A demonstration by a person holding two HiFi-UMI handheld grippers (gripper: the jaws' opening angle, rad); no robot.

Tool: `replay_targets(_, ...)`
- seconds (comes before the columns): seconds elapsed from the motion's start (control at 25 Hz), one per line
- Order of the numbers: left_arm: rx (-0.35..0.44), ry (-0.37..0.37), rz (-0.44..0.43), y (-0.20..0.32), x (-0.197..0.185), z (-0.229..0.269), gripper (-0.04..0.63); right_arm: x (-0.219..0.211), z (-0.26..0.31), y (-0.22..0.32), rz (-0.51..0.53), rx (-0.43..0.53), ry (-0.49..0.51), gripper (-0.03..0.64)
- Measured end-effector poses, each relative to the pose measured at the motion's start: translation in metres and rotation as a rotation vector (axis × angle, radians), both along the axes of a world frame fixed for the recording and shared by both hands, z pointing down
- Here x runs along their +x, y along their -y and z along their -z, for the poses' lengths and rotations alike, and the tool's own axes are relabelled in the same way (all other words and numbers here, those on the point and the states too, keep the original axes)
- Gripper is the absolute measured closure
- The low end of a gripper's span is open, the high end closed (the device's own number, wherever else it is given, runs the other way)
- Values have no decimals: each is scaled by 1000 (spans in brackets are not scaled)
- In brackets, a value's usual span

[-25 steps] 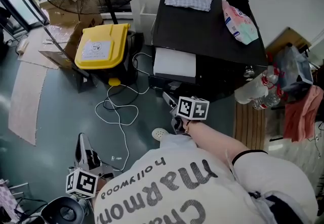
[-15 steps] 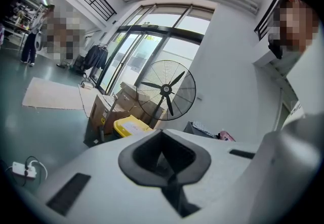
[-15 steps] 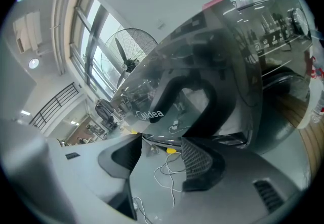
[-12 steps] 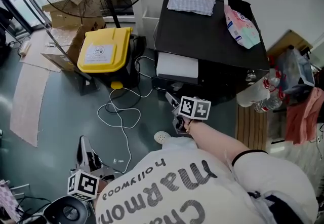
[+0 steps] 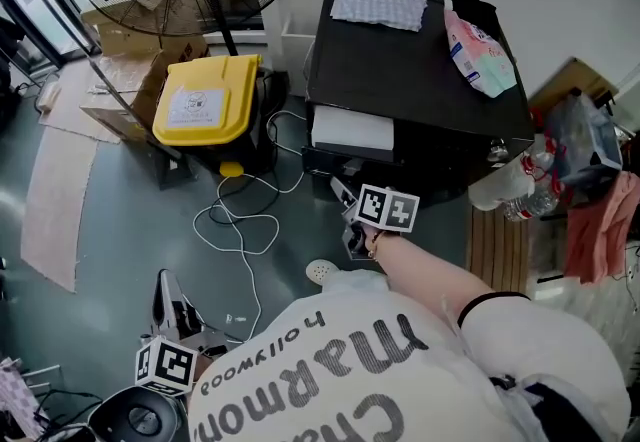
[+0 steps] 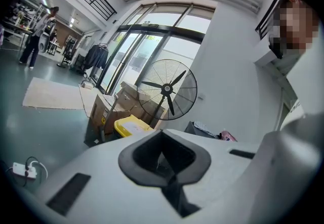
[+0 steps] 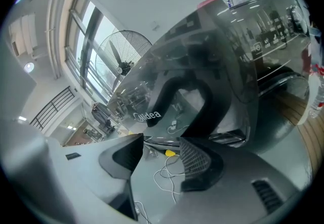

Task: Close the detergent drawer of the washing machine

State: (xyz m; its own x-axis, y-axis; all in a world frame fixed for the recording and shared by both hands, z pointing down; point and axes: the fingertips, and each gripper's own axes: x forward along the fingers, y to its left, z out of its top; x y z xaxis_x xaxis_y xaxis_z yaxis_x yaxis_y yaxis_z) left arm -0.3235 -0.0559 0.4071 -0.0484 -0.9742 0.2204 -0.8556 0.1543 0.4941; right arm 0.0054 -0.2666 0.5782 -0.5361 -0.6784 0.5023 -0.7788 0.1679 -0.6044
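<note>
Closing the drawer (image 5: 350, 132) depends on one relation: the drawer lies straight ahead of the right claw (image 5: 343, 198), just beyond its tips and a little higher.

1. Position of the drawer. It stands pulled out from the front of the washing machine (image 5: 420, 70), at the machine's left upper corner as seen in the head view. Its white top shows. Its long axis runs side to side along the machine front, and its travel appears to run straight back into the machine, away from the person.

2. Right claw. The jaws stand wide and have just narrowed slightly. Nothing is between them: the right gripper view shows only floor and a white cable (image 7: 169, 175) in the gap. The glossy drawer front fills that view above the tips. Contact cannot be confirmed.

3. Left claw (image 5: 163, 282). It hangs low at the person's left side, well apart from the machine, jaws together and empty.

4. Judgement. The right claw is the nearer by far. A push along its own pointing line, raised onto the drawer front, should seat the drawer.
</note>
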Motion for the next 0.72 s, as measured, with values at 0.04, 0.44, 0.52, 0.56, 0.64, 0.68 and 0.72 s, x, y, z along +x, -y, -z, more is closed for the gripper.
replay_targets(0.04, -1, 0, -1, 1, 0, 0, 588, 0, 0, 1, -6, -3, 1, 373)
replay_targets(0.44, -7, -8, 8, 6, -7, -4, 588, 1, -3, 9, -53, -26, 5, 376)
replay_targets(0.52, -6, -7, 9, 6, -9, -4, 588, 1, -3, 11, -55, -23, 4, 376)
replay_targets(0.56, -4, -8, 11, 7, -10, -4, 588, 1, -2, 13, -57, -23, 6, 376)
replay_targets(0.64, -2, -12, 18, 6, -12, -5, 588, 1, -1, 16, -64, -24, 12, 376)
replay_targets(0.68, -2, -15, 23, 6, -13, -7, 588, 1, -1, 18, -69, -26, 15, 376)
replay_targets(0.72, -3, -16, 26, 5, -14, -8, 588, 1, -1, 18, -73, -28, 18, 376)
